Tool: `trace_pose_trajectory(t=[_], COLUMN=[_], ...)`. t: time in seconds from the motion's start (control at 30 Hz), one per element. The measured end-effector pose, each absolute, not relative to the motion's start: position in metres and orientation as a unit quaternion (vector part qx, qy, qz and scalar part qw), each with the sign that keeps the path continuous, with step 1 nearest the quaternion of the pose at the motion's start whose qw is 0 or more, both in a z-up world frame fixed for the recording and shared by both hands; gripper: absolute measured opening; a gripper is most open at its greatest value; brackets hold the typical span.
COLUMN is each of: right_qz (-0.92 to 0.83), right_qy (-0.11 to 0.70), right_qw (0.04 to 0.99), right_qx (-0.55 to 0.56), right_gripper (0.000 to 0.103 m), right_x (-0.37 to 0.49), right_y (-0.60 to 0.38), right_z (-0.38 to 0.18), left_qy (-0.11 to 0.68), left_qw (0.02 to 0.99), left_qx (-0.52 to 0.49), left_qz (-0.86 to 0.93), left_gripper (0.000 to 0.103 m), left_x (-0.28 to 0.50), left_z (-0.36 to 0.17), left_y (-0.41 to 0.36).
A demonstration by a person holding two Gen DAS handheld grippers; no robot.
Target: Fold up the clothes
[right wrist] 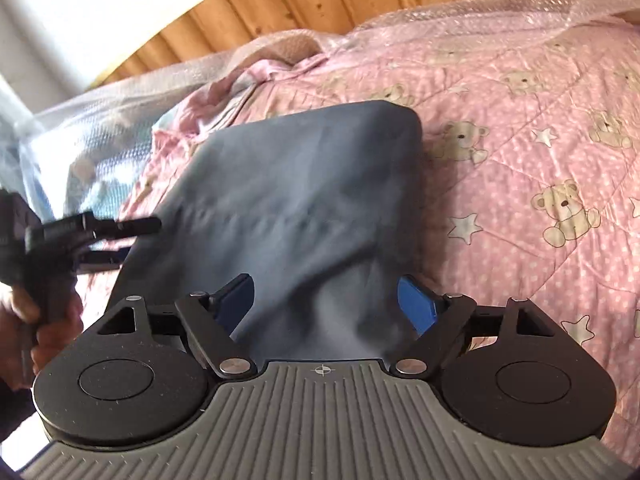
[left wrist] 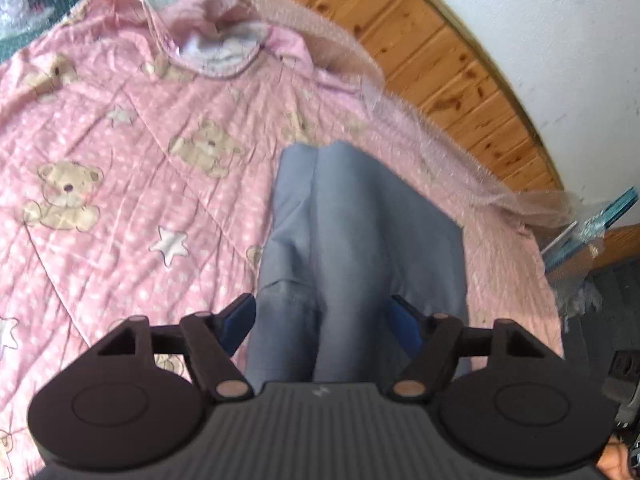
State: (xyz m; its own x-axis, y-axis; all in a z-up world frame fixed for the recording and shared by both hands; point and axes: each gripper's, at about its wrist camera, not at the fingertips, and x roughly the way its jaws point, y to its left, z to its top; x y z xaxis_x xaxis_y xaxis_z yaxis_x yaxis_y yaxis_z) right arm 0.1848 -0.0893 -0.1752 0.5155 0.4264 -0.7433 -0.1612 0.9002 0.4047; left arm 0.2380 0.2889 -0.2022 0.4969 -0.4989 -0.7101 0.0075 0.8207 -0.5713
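A blue-grey garment lies folded on the pink teddy-bear quilt. In the left wrist view its near end rises in two ridges between the fingers of my left gripper, whose jaws stand wide apart around the cloth. In the right wrist view the same garment spreads out as a rough rectangle, and its near edge bunches up between the fingers of my right gripper, also wide apart. The left gripper shows at the garment's left edge, held by a hand.
The quilt covers a bed with a wooden headboard and a white wall behind. Bubble wrap lies along the bed's edge. A teal object sits off the bed's right side.
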Motion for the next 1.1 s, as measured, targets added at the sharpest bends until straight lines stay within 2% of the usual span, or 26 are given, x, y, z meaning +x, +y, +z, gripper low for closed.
trace_pose_trajectory(t=[0.07,0.13,0.17,0.23,0.27,0.3,0.33,0.5,0.57,0.67,0.73,0.77,0.87,0.9,1.1], right_qz=[0.164,0.166,0.182,0.203,0.207,0.211,0.215,0.248,0.29,0.337,0.349,0.331,0.254,0.221,0.177], right_qy=[0.478,0.499,0.501,0.498,0.495,0.491,0.487,0.494,0.487,0.473,0.462,0.459,0.461,0.47,0.384], right_qw=[0.845,0.823,0.812,0.799,0.797,0.796,0.794,0.79,0.795,0.807,0.815,0.825,0.847,0.85,0.906], right_qx=[0.173,0.213,0.237,0.27,0.277,0.285,0.293,0.264,0.215,0.104,0.029,0.001,-0.074,-0.084,0.022], right_gripper=[0.082,0.079,0.072,0.072,0.072,0.054,0.042,0.01,0.005,0.005,0.006,0.009,0.048,0.042,0.041], right_x=[0.201,0.21,0.21,0.208,0.207,0.206,0.205,0.221,0.24,0.285,0.317,0.33,0.36,0.361,0.254], right_y=[-0.101,-0.112,-0.113,-0.115,-0.115,-0.116,-0.116,-0.124,-0.125,-0.131,-0.131,-0.13,-0.129,-0.134,-0.184], right_z=[-0.192,-0.215,-0.223,-0.233,-0.235,-0.237,-0.239,-0.216,-0.187,-0.136,-0.108,-0.108,-0.119,-0.124,-0.104], left_qy=[0.483,0.486,0.488,0.485,0.485,0.483,0.481,0.454,0.438,0.42,0.424,0.438,0.481,0.488,0.449], left_qw=[0.816,0.805,0.8,0.79,0.787,0.788,0.789,0.797,0.794,0.775,0.762,0.763,0.761,0.758,0.787], left_qx=[-0.278,-0.301,-0.313,-0.339,-0.346,-0.349,-0.35,-0.384,-0.414,-0.467,-0.486,-0.473,-0.432,-0.428,-0.402], left_qz=[-0.155,-0.156,-0.157,-0.162,-0.16,-0.155,-0.15,-0.106,-0.081,-0.062,-0.057,-0.055,-0.05,-0.057,-0.129], left_gripper=[0.071,0.058,0.055,0.038,0.036,0.033,0.031,0.022,0.021,0.022,0.029,0.03,0.031,0.031,0.03], left_x=[0.24,0.241,0.242,0.239,0.237,0.235,0.233,0.212,0.193,0.168,0.162,0.166,0.174,0.171,0.171], left_z=[-0.212,-0.22,-0.224,-0.227,-0.227,-0.225,-0.223,-0.194,-0.177,-0.161,-0.16,-0.166,-0.189,-0.194,-0.18], left_y=[0.291,0.294,0.295,0.301,0.303,0.302,0.301,0.279,0.264,0.216,0.172,0.155,0.129,0.13,0.164])
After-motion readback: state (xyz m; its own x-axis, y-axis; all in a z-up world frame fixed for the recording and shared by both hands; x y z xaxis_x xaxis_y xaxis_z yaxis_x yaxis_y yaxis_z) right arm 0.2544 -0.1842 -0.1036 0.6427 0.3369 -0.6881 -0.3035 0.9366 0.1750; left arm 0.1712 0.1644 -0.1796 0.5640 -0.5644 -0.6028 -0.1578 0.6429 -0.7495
